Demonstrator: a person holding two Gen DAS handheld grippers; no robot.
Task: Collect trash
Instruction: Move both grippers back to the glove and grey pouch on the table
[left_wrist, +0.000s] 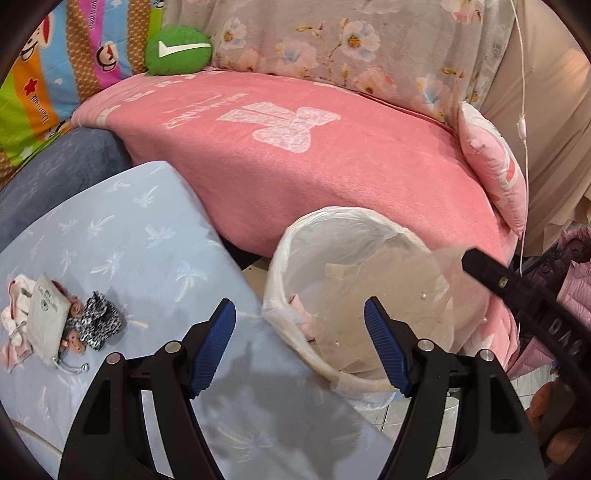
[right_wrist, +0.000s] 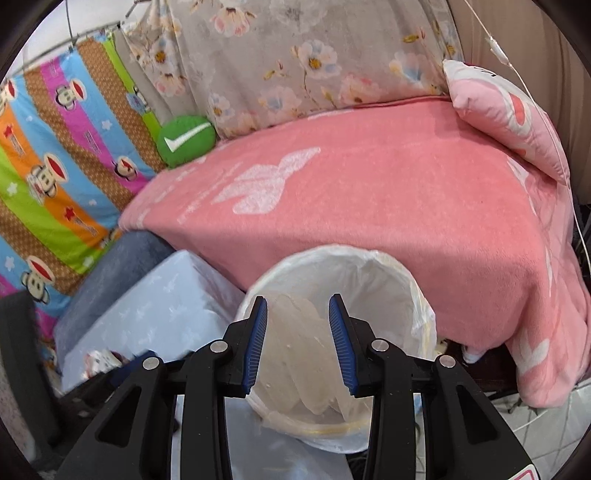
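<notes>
Trash here is a translucent, crumpled plastic sheet (left_wrist: 391, 295) lying partly inside the lined bin (left_wrist: 295, 243), which stands on the floor between the pale blue cushion (left_wrist: 122, 229) and the pink blanket (left_wrist: 332, 166). From the left wrist view, the left gripper (left_wrist: 300, 345) hovers over the bin's near rim with its jaws spread wide and nothing between them. One finger of the other tool (left_wrist: 517, 291) reaches in from the right, just beside the sheet's upper edge. A small heap of cloth items and a grey pouch (left_wrist: 48, 317) rests on the cushion, well apart from the bin.

From the right wrist view, the right gripper (right_wrist: 297, 343) hangs above the bin (right_wrist: 417, 295), jaws parted, the plastic sheet (right_wrist: 295, 362) seen between them; whether the pads touch it cannot be told. A green round cushion (right_wrist: 186, 140) sits at the blanket's (right_wrist: 406, 206) far corner
</notes>
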